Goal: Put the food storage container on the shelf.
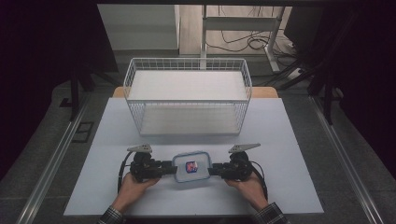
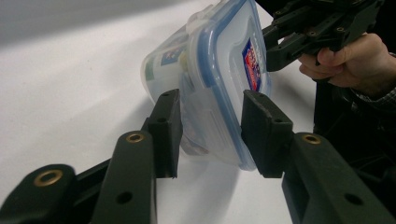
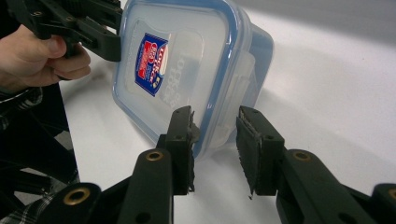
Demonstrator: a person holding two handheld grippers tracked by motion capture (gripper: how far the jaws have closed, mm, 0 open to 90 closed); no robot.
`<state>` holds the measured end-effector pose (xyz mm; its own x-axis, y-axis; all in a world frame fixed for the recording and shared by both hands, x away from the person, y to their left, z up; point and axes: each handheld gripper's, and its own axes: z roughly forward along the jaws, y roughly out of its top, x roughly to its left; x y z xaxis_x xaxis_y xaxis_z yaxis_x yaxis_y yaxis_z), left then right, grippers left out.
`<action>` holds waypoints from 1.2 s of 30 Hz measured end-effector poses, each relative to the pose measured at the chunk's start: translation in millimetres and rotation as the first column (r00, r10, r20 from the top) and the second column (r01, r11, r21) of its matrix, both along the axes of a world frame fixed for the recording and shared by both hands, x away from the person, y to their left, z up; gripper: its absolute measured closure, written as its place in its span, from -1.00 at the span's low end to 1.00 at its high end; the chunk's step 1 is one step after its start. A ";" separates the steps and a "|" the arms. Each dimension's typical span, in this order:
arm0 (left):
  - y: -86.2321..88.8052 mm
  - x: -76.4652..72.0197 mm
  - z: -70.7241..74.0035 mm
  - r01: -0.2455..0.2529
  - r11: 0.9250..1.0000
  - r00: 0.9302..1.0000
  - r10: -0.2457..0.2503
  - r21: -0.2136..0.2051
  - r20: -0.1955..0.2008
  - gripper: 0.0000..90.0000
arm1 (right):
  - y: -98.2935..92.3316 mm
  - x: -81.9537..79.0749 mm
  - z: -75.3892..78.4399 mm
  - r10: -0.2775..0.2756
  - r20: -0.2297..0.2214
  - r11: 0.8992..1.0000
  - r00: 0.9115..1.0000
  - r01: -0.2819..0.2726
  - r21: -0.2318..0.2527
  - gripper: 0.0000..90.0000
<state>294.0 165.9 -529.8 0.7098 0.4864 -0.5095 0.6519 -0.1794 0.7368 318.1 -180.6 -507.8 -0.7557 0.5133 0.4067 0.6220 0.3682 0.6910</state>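
Note:
A clear plastic food container (image 1: 190,167) with a blue-rimmed lid and a red and blue label lies flat on the white table (image 1: 280,186), near its front edge. My left gripper (image 1: 173,169) comes in from the container's left. In the left gripper view its jaws (image 2: 212,135) clamp the container (image 2: 219,60), one pad on the lid and the other on the base side. My right gripper (image 1: 210,170) reaches in from the right. In the right gripper view its jaws (image 3: 215,140) straddle the container's (image 3: 187,60) edge: one pad touches the lid rim, and a gap remains at the other pad.
A white wire basket (image 1: 140,116) with a white shelf board stands behind the container at the table's far side. A person's hands hold both grippers from the front edge. Dark floor and metal rails flank the table.

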 end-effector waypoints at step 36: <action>-2.7 6.0 -9.0 0.037 0.999 0.997 -0.039 -0.039 -0.060 0.29 | -4.2 6.9 -3.9 0.006 -0.074 0.997 0.997 0.000 0.073 0.26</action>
<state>299.9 163.2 -538.8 0.6948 0.4391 -0.5696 0.6887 -0.1779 0.7029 325.0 -184.8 -511.7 -0.7233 0.4779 0.4984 0.6718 0.3200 0.6681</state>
